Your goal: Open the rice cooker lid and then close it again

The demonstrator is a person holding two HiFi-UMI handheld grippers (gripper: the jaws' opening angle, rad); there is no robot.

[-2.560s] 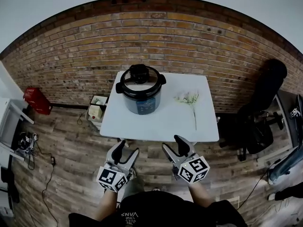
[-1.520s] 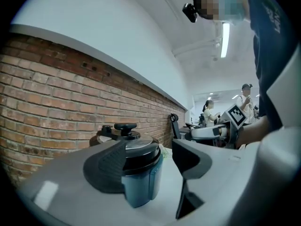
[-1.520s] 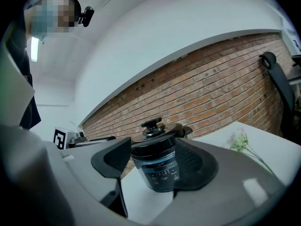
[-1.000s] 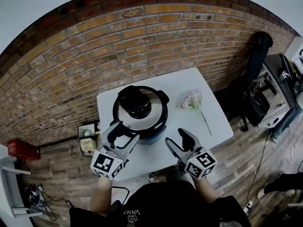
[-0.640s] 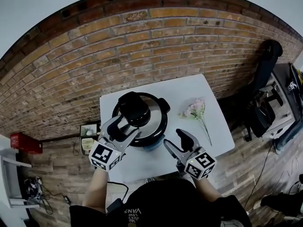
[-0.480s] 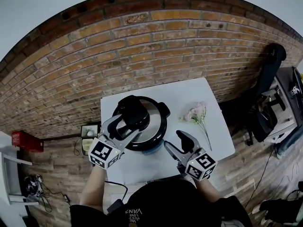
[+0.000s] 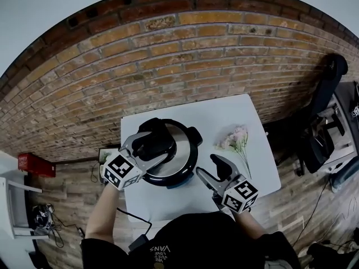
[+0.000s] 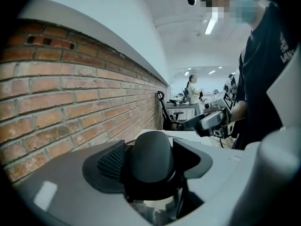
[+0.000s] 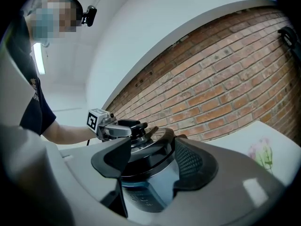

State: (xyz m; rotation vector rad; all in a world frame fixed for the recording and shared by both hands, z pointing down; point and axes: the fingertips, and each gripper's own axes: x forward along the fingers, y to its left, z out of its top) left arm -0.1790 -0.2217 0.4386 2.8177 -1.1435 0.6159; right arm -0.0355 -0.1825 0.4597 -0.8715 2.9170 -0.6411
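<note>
A white square surface (image 7: 224,115) carries a round black rice cooker (image 7: 178,170) on its 9 o'clock half, glossy lid (image 7: 182,150) down. The left gripper (image 7: 157,144) reaches in from 9 o'clock, jaws clamped on the domed black knob (image 8: 150,161). The right gripper (image 7: 208,167) hovers at the cooker's 5 o'clock, jaws apart and empty. Pink flowers (image 7: 238,139) lie at its 3 o'clock.

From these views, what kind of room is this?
Probably an open office or lab, not a kitchen: office chair, desks under ceiling lights, rice cooker on a white table.
</note>
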